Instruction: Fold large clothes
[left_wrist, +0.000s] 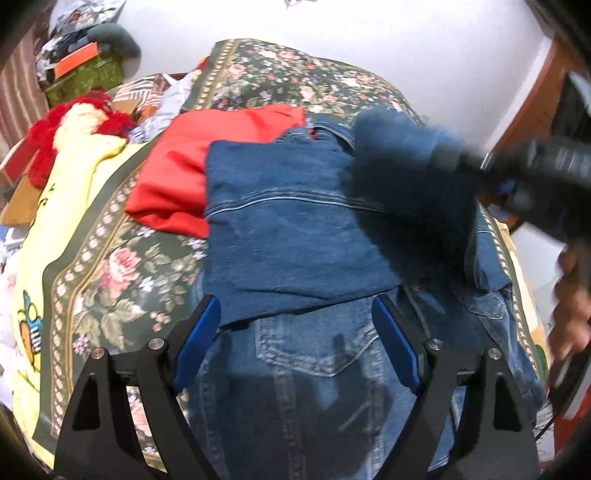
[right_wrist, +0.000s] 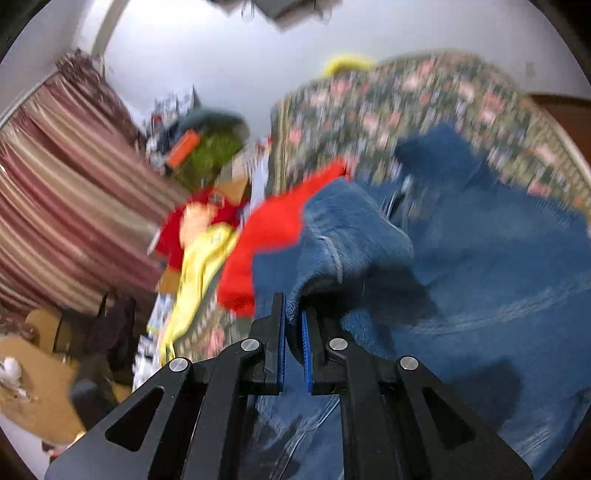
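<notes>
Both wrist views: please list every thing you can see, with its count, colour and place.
jeans: one, blue denim, spread on the bedspread, partly folded
red cloth: one, red, beside the jeans' fold
bedspread: one, green with pink flowers, under the clothes
yellow cloth: one, yellow, at the bedspread's edge
plush toy: one, red and white, beyond the yellow cloth
curtain: one, striped maroon, far side
left tongs: open, above the jeans
right tongs: shut on a denim fold

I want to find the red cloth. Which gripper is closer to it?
Left, though it is close. The left gripper hangs open over the blue denim garment, just beside the folded red cloth. The right gripper is clamped on denim further across.
</notes>
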